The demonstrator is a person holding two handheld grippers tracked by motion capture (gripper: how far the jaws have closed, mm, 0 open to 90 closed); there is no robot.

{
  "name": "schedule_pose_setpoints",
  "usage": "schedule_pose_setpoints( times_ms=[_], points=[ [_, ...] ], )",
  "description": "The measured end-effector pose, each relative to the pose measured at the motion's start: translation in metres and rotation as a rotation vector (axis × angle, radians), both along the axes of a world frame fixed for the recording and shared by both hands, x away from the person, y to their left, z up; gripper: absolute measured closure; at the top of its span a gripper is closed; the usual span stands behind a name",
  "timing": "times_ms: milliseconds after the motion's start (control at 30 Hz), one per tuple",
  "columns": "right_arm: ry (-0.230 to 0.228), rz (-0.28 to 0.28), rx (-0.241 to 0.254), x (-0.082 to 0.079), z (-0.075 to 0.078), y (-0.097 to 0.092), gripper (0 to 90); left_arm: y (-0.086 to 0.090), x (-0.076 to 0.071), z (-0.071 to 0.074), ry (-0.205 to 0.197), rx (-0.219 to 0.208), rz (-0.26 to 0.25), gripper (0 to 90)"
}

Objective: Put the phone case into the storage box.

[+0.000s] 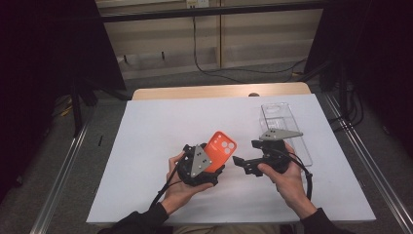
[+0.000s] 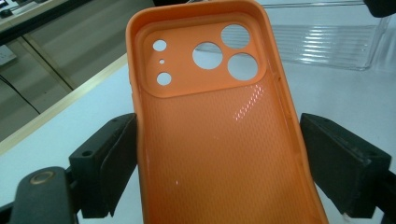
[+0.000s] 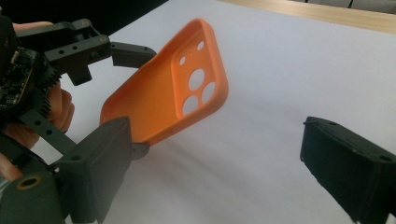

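Observation:
An orange phone case with round camera holes is held tilted above the white mat, its hollow inside facing the left gripper's camera. My left gripper is shut on the case's lower half, one pad on each long side. In the right gripper view the case slants up to the right, with the left gripper clamped on its near end. My right gripper sits just right of the case, pointing at it. It stands open, with nothing between its jaws.
A clear plastic tray lies on the mat at the back right, beyond the right hand, and shows behind the case. The white mat covers the table; a strip of wooden tabletop runs along its far edge.

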State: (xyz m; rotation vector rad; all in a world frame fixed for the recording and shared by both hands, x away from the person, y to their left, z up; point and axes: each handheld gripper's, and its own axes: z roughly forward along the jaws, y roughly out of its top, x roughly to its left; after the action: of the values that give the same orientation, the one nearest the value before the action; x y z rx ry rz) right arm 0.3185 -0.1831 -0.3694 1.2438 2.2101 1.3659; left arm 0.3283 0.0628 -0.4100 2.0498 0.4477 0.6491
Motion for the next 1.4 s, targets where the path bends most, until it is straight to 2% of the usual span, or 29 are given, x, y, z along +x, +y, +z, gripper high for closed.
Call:
schedule_pose_setpoints(
  times_ms=[67, 200, 267, 300, 333, 367, 467, 500, 567, 633, 700, 833, 933, 1100, 1167, 1400],
  points=[
    [0.014, 0.017, -0.012, 0.0, 0.002, 0.002, 4.7, -0.001, -0.001, 0.0, -0.002, -0.003, 0.003, 14.2],
    [0.043, 0.002, -0.036, 0.003, 0.005, 0.005, 6.3, -0.002, -0.002, -0.003, -0.005, 0.002, 0.004, 14.2],
    [0.045, -0.008, -0.041, 0.005, 0.005, 0.006, 9.5, -0.003, -0.003, -0.003, -0.006, 0.001, 0.008, 14.1],
    [0.057, -0.004, -0.036, 0.006, 0.005, 0.006, 15.2, -0.003, -0.002, -0.003, 0.003, 0.003, 0.0, 14.1],
    [0.065, 0.002, -0.032, 0.006, 0.005, 0.005, 25.6, -0.003, -0.002, -0.003, -0.004, -0.001, 0.008, 14.1],
    [0.071, 0.006, -0.035, 0.006, 0.005, 0.005, 30.6, -0.002, -0.001, -0.003, -0.005, 0.0, 0.009, 14.1],
    [0.08, -0.019, -0.053, 0.005, 0.005, 0.008, 30.6, -0.001, -0.001, -0.002, -0.013, 0.0, 0.013, 14.1],
    [0.098, -0.032, -0.053, 0.005, 0.005, 0.009, 30.6, -0.002, -0.002, -0.002, -0.015, -0.002, 0.015, 14.1],
    [0.138, -0.042, -0.027, 0.007, 0.005, 0.009, 34.3, -0.003, -0.002, -0.003, -0.018, 0.0, 0.012, 14.1],
    [0.151, -0.048, -0.022, 0.008, 0.006, 0.009, 36.3, -0.004, -0.002, -0.003, -0.026, 0.008, 0.016, 14.1],
    [0.169, -0.051, -0.011, 0.01, 0.006, 0.009, 43.8, -0.005, -0.003, -0.004, -0.028, 0.011, 0.013, 14.1],
    [0.199, -0.069, -0.016, 0.014, 0.005, 0.011, 48.5, -0.007, -0.004, -0.005, -0.029, 0.011, 0.01, 14.1],
    [0.22, -0.064, -0.012, 0.017, 0.004, 0.013, 55.6, -0.007, -0.004, -0.005, -0.033, 0.016, 0.007, 14.1],
    [0.235, -0.064, 0.003, 0.02, 0.004, 0.016, 57.8, -0.009, -0.006, -0.006, -0.038, 0.007, 0.003, 14.2],
    [0.238, -0.077, 0.004, 0.021, 0.004, 0.017, 59.6, -0.009, -0.006, -0.006, -0.043, 0.01, 0.002, 14.1],
    [0.271, -0.073, 0.023, 0.023, 0.002, 0.017, 65.3, -0.011, -0.008, -0.007, -0.057, 0.021, -0.001, 14.1]
  ],
)
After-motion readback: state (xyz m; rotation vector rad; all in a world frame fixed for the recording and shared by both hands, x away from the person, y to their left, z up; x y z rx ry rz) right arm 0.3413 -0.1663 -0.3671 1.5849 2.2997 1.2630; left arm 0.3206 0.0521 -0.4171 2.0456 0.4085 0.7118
